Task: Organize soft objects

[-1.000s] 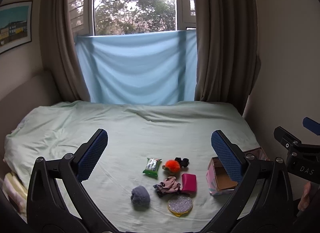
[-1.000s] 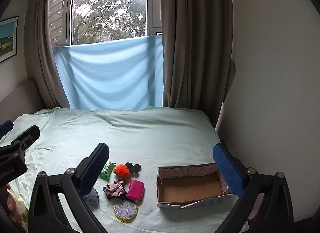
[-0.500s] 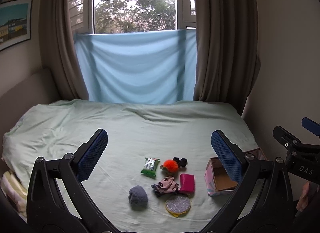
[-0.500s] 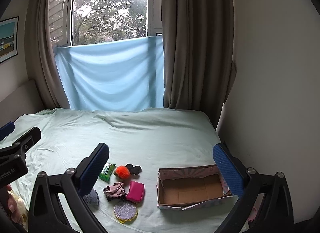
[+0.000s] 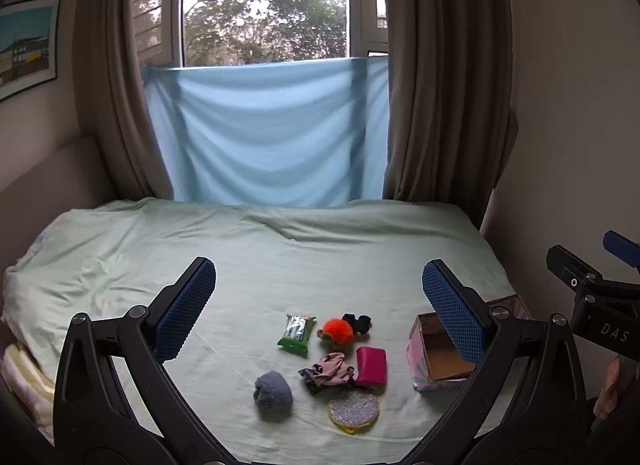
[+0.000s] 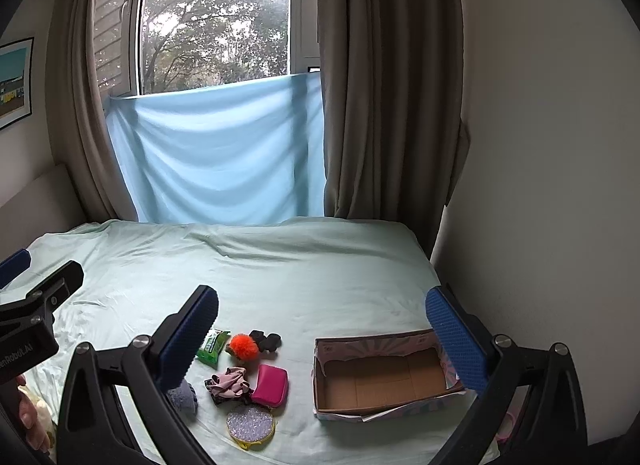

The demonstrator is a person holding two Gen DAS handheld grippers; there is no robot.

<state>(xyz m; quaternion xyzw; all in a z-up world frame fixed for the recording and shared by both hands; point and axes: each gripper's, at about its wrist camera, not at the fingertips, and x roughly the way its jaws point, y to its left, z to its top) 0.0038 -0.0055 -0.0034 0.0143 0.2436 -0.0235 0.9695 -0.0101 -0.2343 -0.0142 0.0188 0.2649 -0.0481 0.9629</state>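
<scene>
Lying beyond left gripper (image 5: 319, 301), soft items (image 5: 324, 353)

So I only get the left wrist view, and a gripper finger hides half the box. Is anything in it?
Observer: No. The right wrist view shows the box empty, bare cardboard floor.
Operator: Is the right gripper holding something?
Observer: No. The right gripper is open, with nothing between its fingers.
Operator: Who carries my camera?
Observer: A person. Their left hand shows at that view's left edge.
</scene>
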